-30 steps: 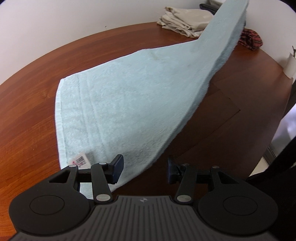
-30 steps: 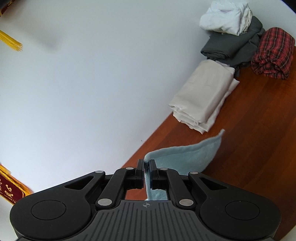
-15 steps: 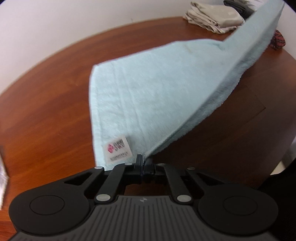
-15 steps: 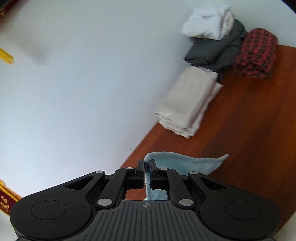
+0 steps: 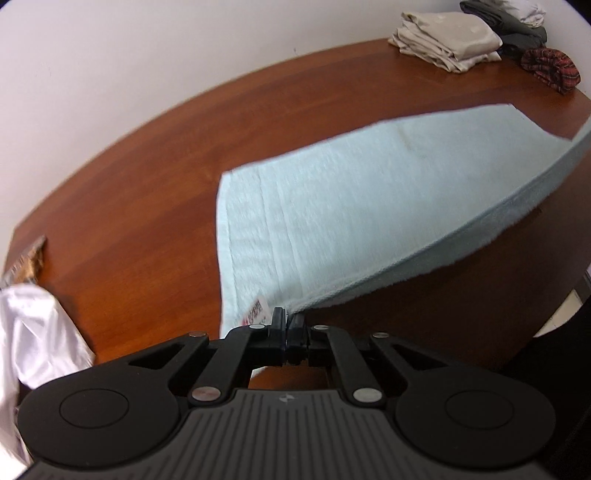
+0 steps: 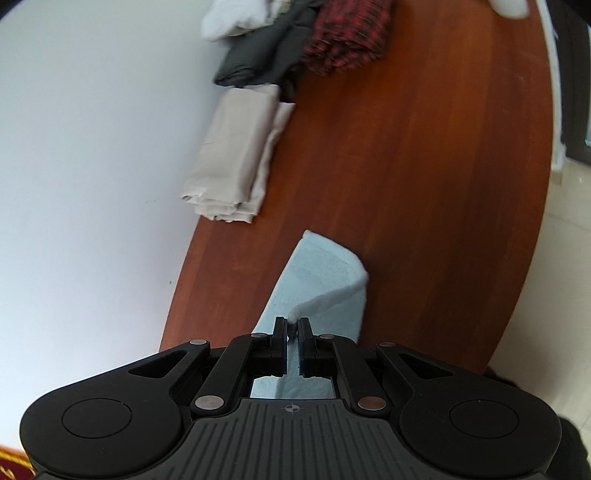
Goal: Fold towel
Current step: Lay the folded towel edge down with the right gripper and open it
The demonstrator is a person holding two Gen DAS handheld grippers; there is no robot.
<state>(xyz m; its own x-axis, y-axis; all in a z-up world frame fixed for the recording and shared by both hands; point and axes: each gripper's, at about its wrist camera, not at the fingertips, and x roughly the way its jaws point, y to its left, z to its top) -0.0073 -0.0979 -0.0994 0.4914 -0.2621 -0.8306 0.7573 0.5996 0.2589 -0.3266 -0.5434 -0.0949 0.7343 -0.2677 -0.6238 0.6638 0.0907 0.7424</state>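
A pale blue towel [image 5: 369, 206] is stretched above a round brown table [image 5: 147, 184], its near edge lifted. My left gripper [image 5: 290, 323] is shut on the towel's near corner, right beside a small red-and-white label [image 5: 256, 308]. In the right wrist view, my right gripper [image 6: 291, 328] is shut on another corner of the towel [image 6: 325, 277], which curls forward over the table [image 6: 424, 184]. The stretch of towel between the two grippers hangs clear of the wood.
A folded beige cloth [image 5: 447, 37], dark grey clothes [image 5: 517, 29] and a red plaid cloth [image 5: 552, 68] lie at the table's far edge by the white wall. A shiny white fabric [image 5: 33, 332] sits at the left. The table edge and floor [image 6: 561, 258] are to the right.
My left gripper closed on the towel's near corner and moved back and left with it. My right gripper came down lower, so the towel now lies flatter.
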